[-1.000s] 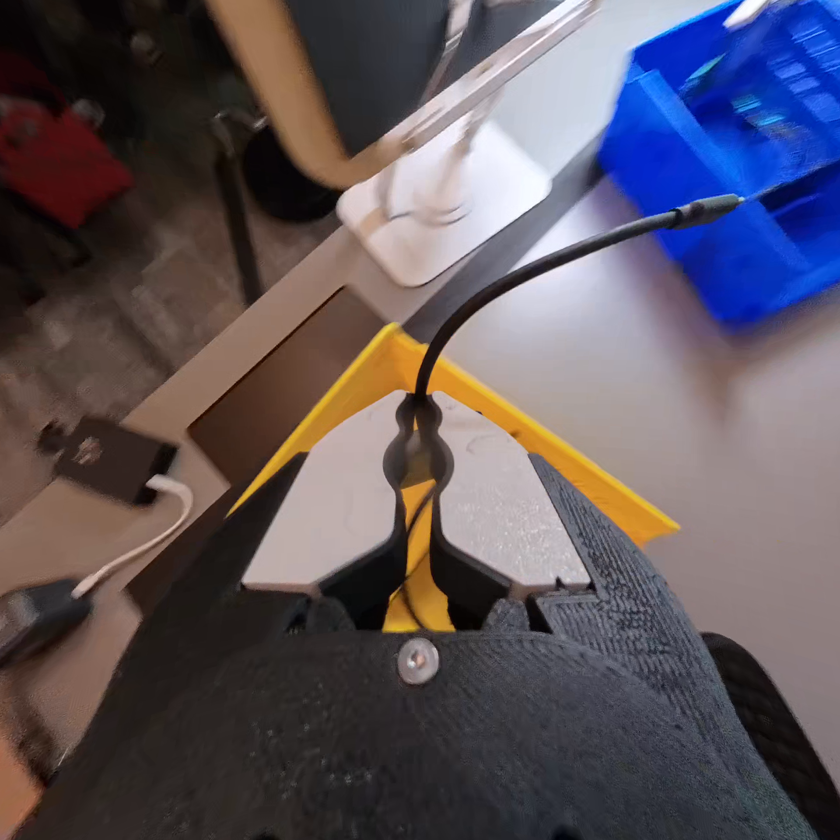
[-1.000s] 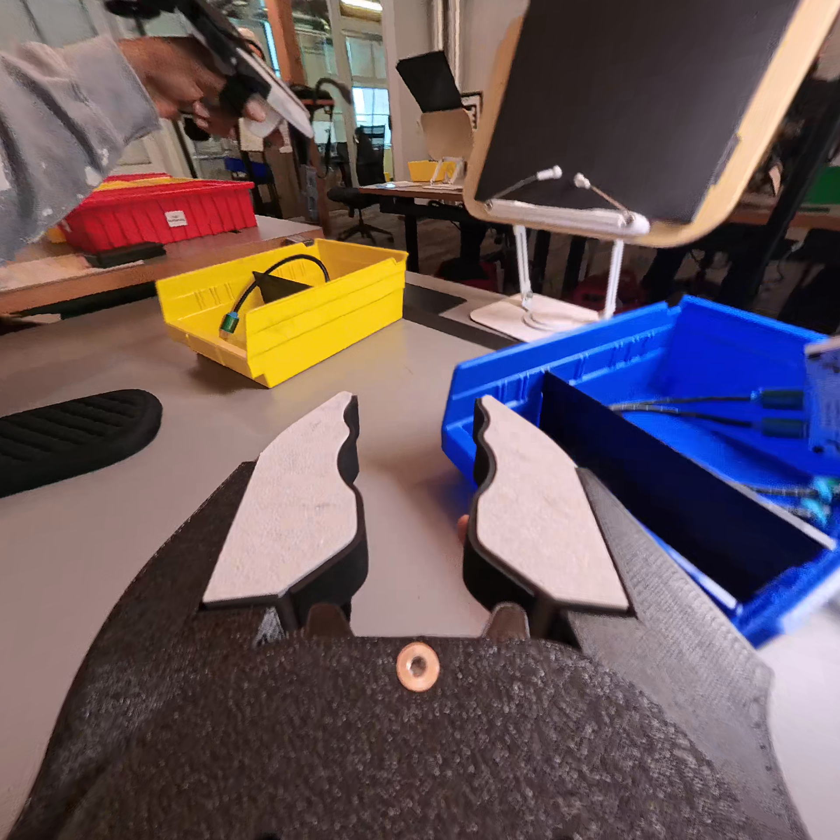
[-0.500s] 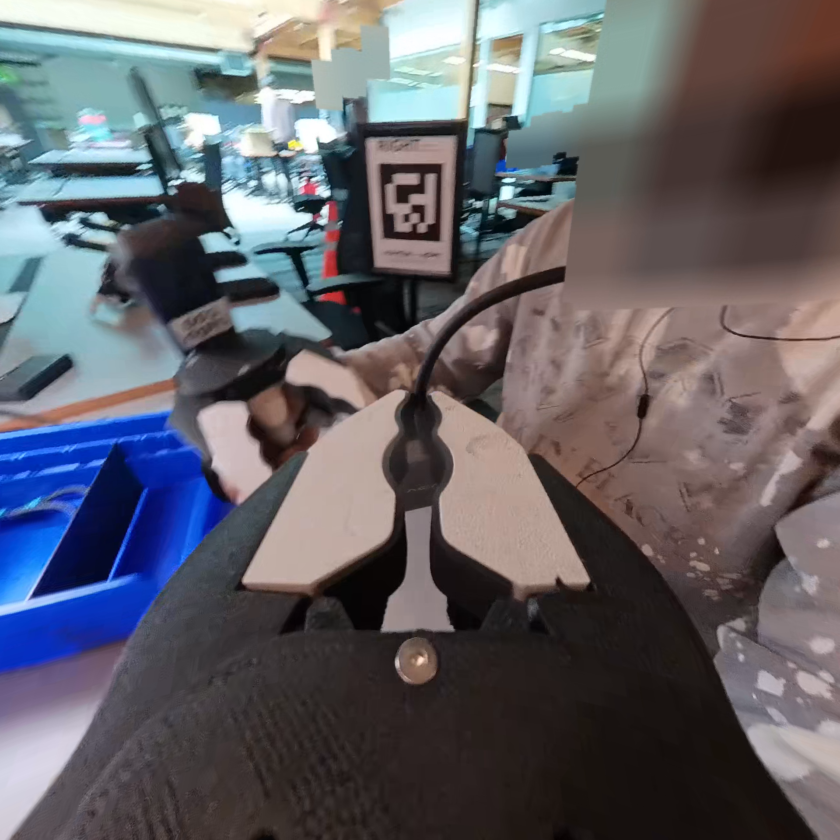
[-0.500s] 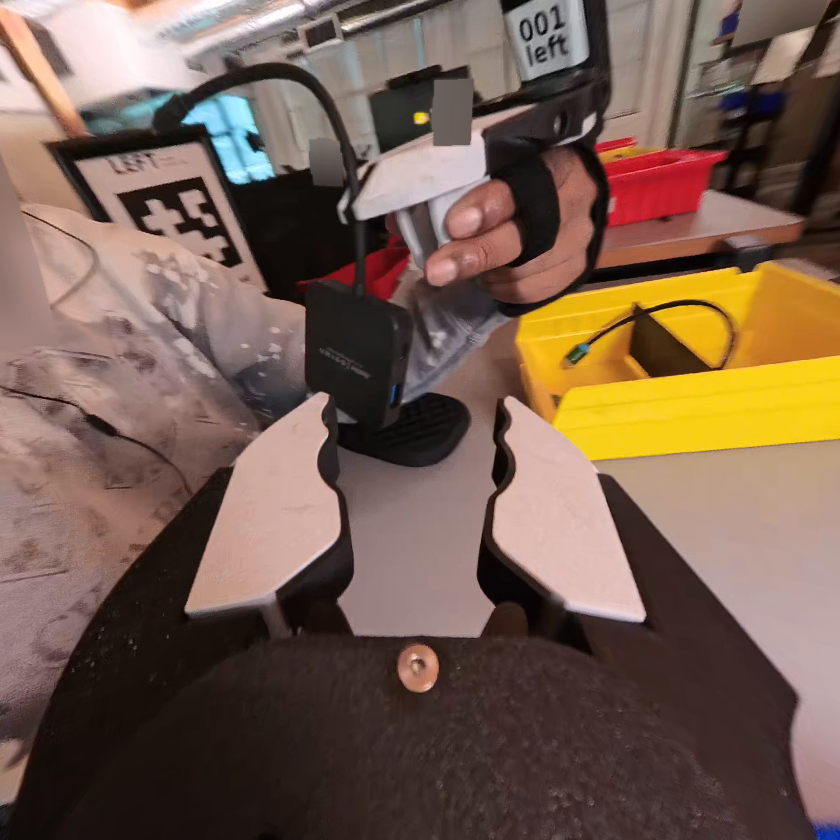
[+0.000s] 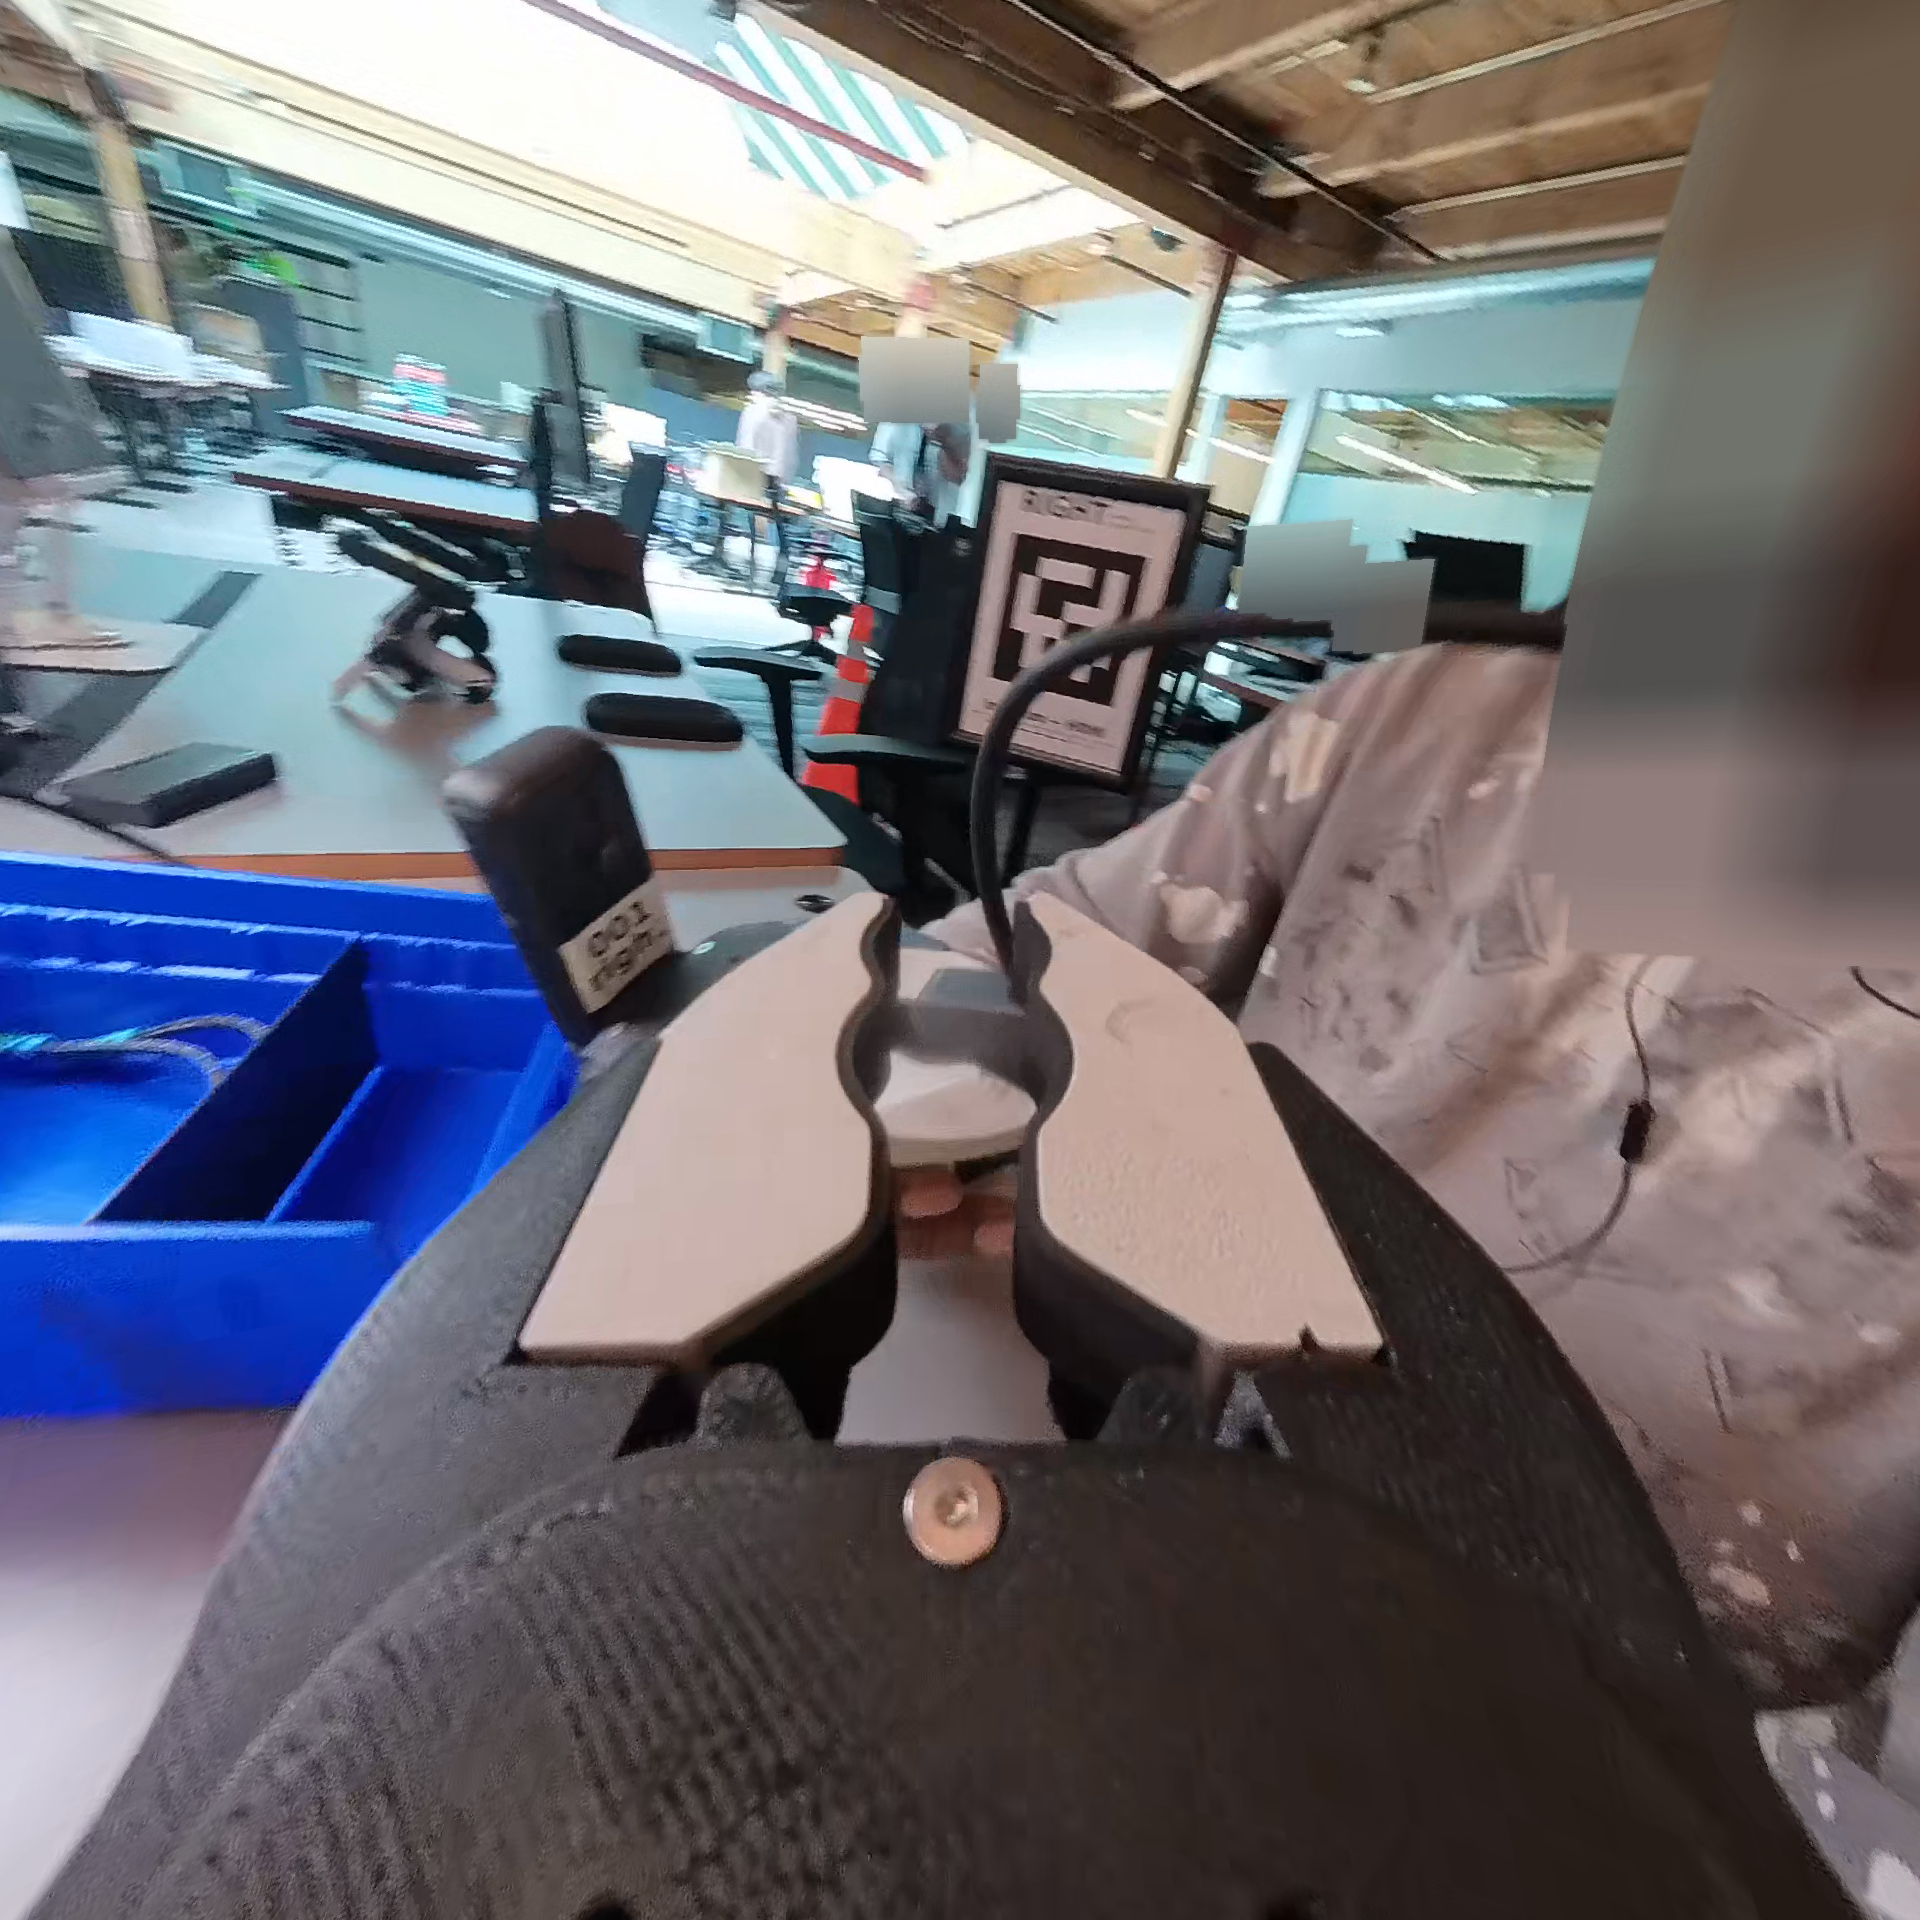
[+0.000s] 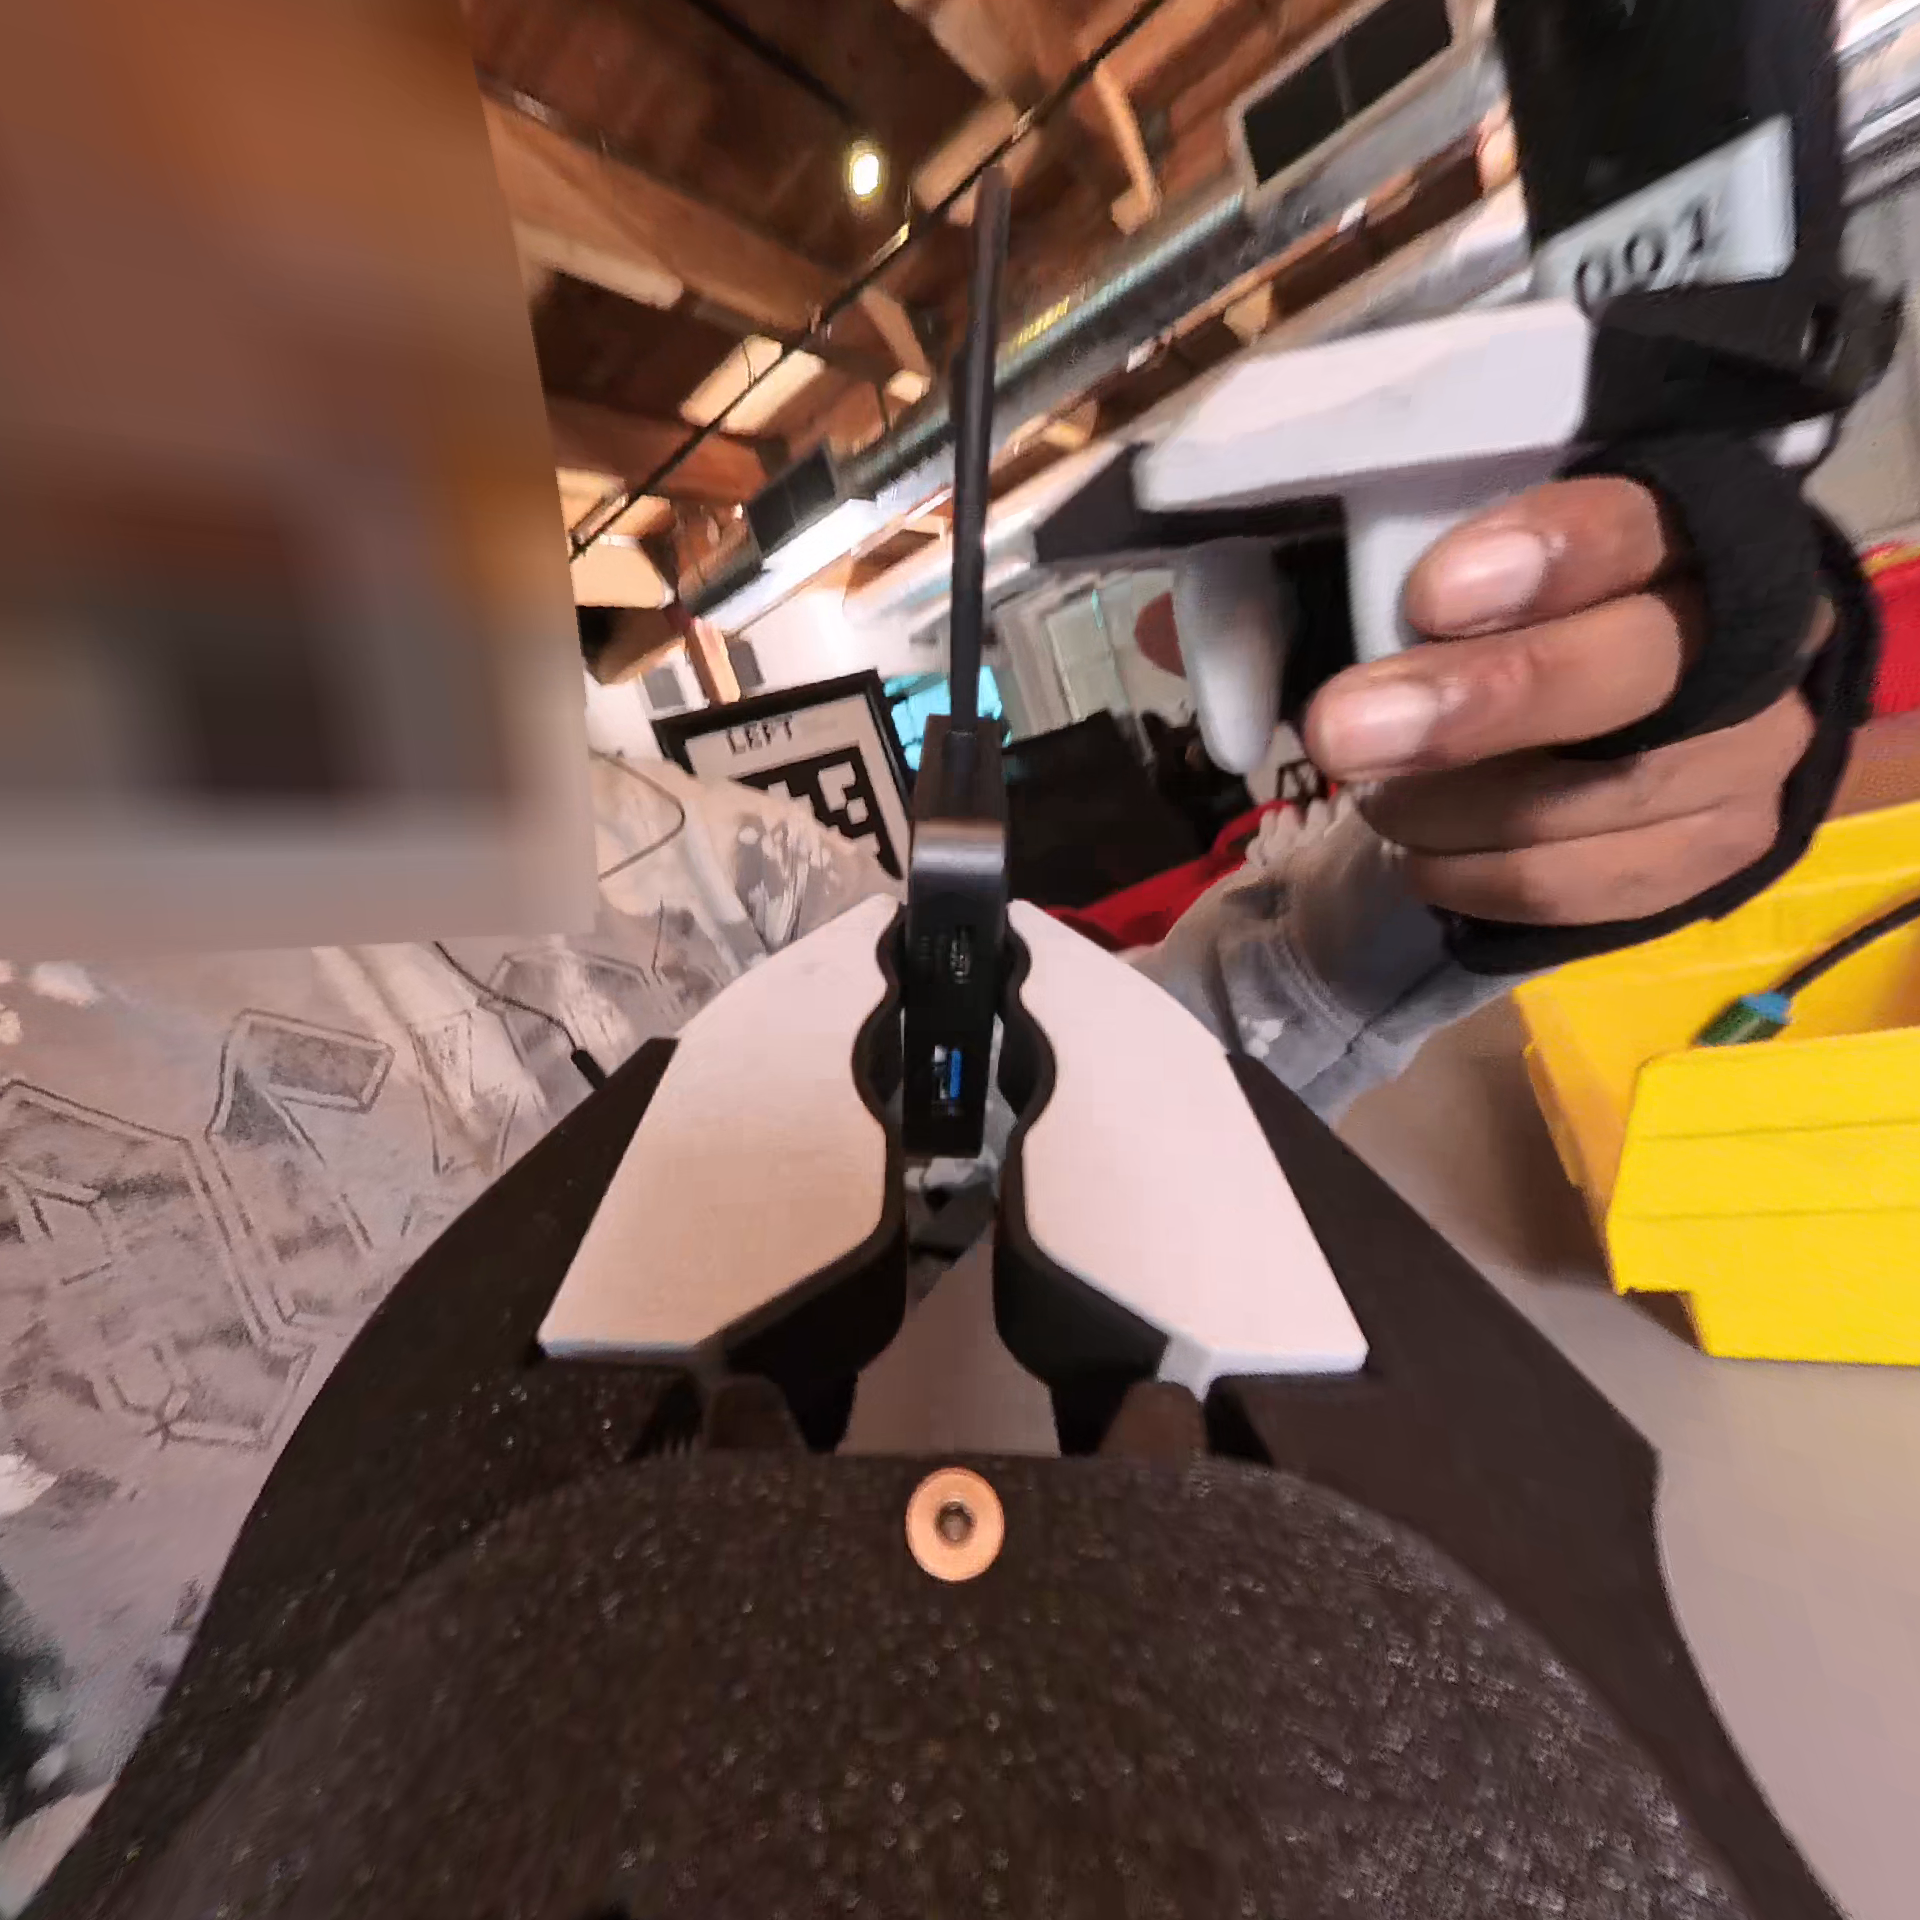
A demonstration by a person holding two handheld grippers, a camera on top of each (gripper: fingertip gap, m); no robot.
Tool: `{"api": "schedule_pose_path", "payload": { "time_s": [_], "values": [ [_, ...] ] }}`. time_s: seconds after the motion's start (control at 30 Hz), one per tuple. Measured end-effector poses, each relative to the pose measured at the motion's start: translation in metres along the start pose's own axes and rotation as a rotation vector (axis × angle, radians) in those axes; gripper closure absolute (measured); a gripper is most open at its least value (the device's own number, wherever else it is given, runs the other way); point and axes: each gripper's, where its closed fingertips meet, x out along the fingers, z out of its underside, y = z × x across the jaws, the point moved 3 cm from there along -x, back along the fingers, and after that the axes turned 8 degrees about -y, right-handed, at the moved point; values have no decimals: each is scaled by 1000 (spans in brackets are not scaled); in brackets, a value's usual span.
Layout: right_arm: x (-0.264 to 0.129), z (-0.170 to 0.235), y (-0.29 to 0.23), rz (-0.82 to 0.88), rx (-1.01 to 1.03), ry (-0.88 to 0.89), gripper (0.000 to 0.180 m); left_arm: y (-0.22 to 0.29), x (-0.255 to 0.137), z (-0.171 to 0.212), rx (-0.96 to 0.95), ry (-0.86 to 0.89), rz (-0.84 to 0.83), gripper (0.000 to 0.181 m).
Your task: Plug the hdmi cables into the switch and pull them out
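Clamping the black switch edge-on, the right gripper risks twisting it loose because the left gripper, jaws parted, has released its cable.

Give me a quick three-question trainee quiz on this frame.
1. True or false: the right gripper is shut on the black switch.
2. Which bin holds the green-tipped cable? A blue, B yellow, C red.
3. Fill in: the switch's own cable runs ___ from its top end.

Key: 1 true. 2 B, the yellow bin. 3 upward.
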Motion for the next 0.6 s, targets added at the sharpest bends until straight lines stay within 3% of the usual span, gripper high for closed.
{"api": "schedule_pose_path", "payload": {
  "time_s": [0.17, 0.33, 0.43, 0.5, 0.6],
  "values": [
    [-24, -37, -10, 102, -132, 152, 167, -18, -23, 1, -41, -13, -210, 155],
    [-42, -81, -18, 230, -291, 216, 167, -7, -5, -11, 62, -72, -299, 148],
    [-37, -94, -11, 335, -389, 149, 167, -5, 10, -23, 155, -71, -414, 147],
    [-31, -96, -4, 401, -448, 86, 166, -6, 11, -27, 198, -82, -481, 162],
    [-26, -86, 6, 496, -504, -72, 166, -6, 1, -19, 270, -186, -557, 166]
  ]
}}
